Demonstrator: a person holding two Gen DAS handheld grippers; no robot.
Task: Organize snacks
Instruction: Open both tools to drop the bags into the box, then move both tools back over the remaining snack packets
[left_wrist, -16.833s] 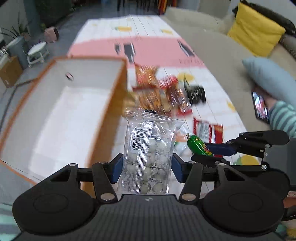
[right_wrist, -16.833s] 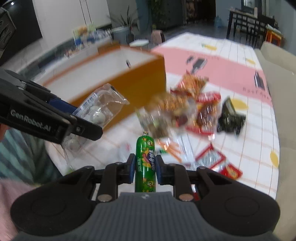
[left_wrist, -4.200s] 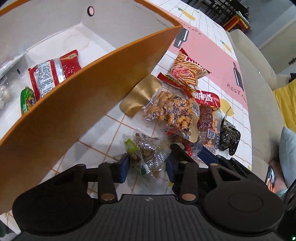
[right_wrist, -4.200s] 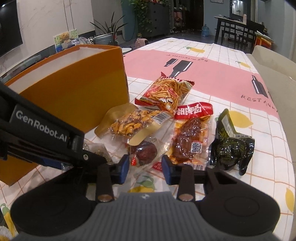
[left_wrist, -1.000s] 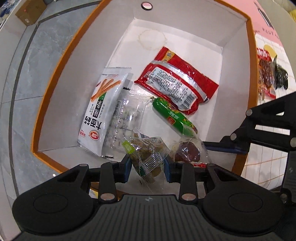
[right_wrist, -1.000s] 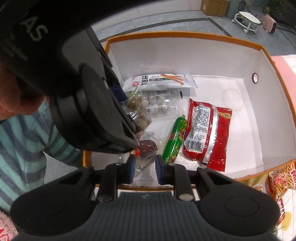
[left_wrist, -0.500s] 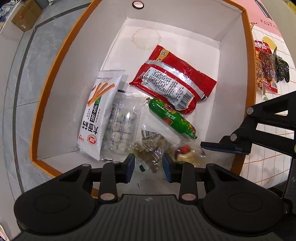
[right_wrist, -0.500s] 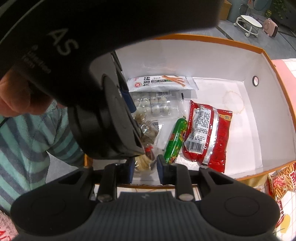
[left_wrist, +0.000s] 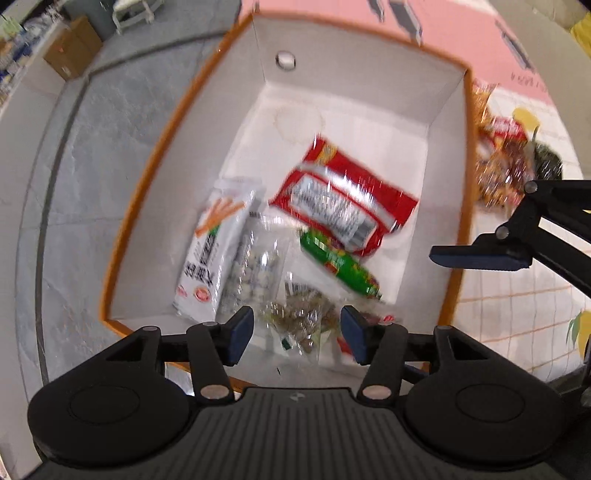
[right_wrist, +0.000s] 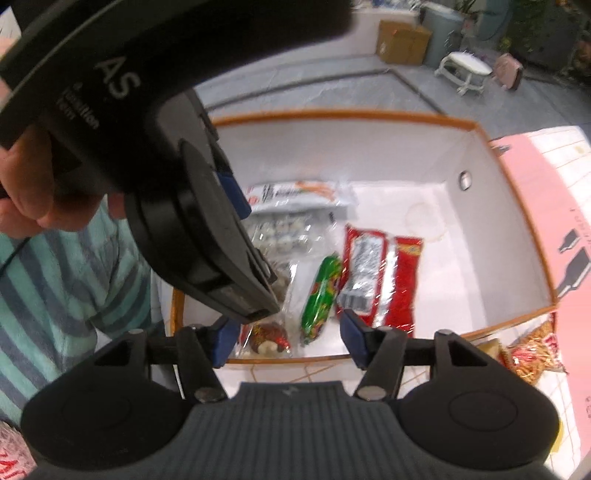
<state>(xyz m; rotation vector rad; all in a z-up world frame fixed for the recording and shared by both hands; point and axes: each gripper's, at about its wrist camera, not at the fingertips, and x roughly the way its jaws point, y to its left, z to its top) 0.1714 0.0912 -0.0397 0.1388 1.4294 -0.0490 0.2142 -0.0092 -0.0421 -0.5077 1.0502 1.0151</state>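
The orange box (left_wrist: 463, 155) with a white inside holds several snacks: a red packet (left_wrist: 343, 199), a green sausage (left_wrist: 338, 264), a white stick-biscuit packet (left_wrist: 210, 254), a clear bag of pale balls (left_wrist: 255, 273) and a clear bag of brown nuts (left_wrist: 299, 319). My left gripper (left_wrist: 297, 334) is open and empty above the box's near end. My right gripper (right_wrist: 288, 341) is open and empty over the box (right_wrist: 517, 206); a small dark-red snack bag (right_wrist: 267, 339) lies below it beside the green sausage (right_wrist: 319, 295). One right gripper finger (left_wrist: 480, 256) shows in the left wrist view.
More snack packets (left_wrist: 506, 162) lie on the pink and white tablecloth (left_wrist: 517, 288) beyond the box's right wall, also seen in the right wrist view (right_wrist: 532, 354). The left gripper body (right_wrist: 147, 147) blocks the upper left of the right wrist view. Grey floor (left_wrist: 92, 147) lies left.
Both grippers have opened wider and lifted away. The nut bag and the dark-red snack bag, held a second ago, now lie in the box.
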